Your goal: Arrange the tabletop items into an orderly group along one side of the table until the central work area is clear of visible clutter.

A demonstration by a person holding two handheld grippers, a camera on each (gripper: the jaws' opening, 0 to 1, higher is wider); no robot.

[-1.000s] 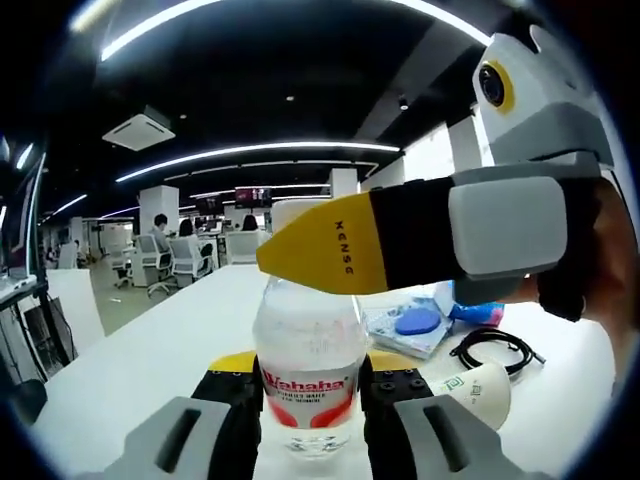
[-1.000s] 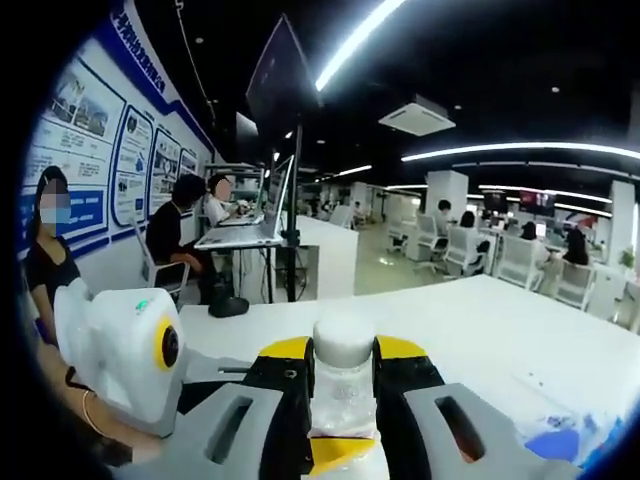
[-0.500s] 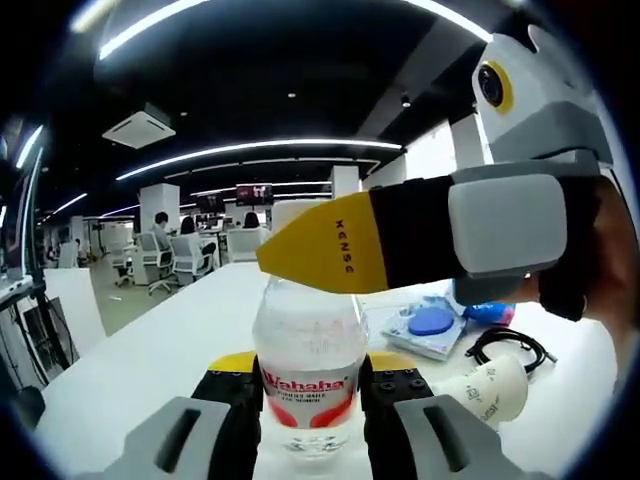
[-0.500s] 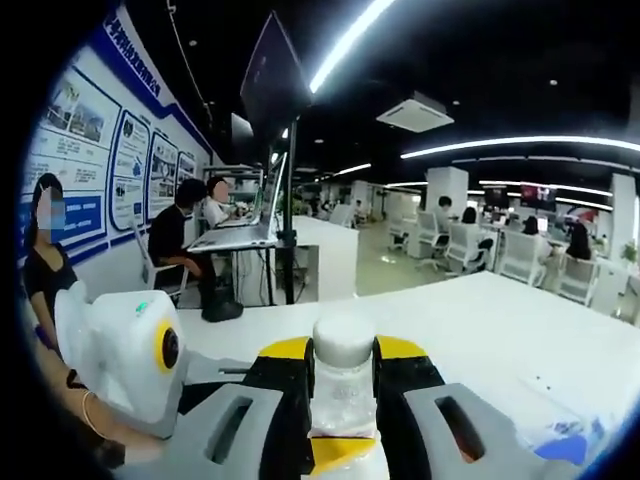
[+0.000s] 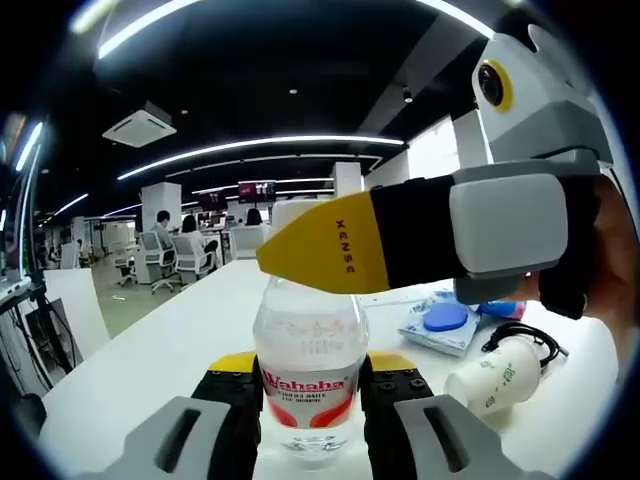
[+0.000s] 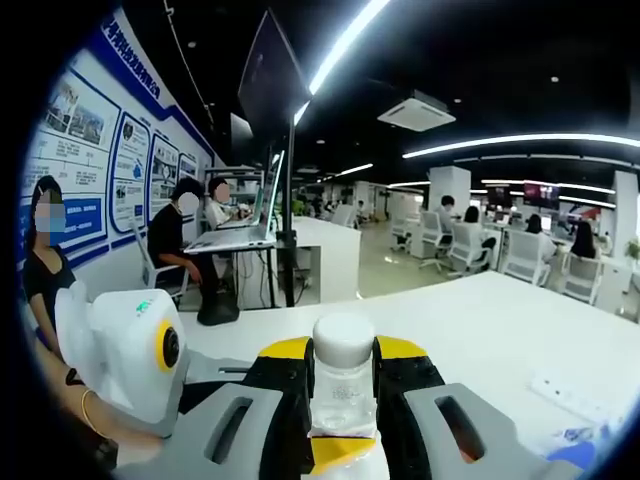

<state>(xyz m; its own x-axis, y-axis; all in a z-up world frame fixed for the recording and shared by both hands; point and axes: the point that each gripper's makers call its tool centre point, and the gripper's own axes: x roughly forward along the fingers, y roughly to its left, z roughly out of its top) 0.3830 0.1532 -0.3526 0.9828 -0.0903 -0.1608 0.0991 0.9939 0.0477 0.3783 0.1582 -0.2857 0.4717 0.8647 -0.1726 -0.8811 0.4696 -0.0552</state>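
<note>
Pinching the water bottle [image 5: 309, 375] at its body, the left hand-held gripper [image 5: 310, 395] sits at lower centre of the left gripper view; the right hand-held gripper [image 6: 343, 385] clamps the cap and neck, its yellow-tipped jaw crossing mid-frame in the left gripper view. Bottle looks lifted over the white table [image 5: 150, 350]. Lower right: tipped paper cup [image 5: 500, 375], black cable [image 5: 530, 338], blue-lidded packet [image 5: 445, 322]. Step, by my read: carrying the bottle. Next move calls for setting it upright beside that cluster.

"Wahaha" in red on the water bottle [image 5: 308, 372] label, "KENSE" on the right gripper [image 5: 345, 245] yellow tip
</note>
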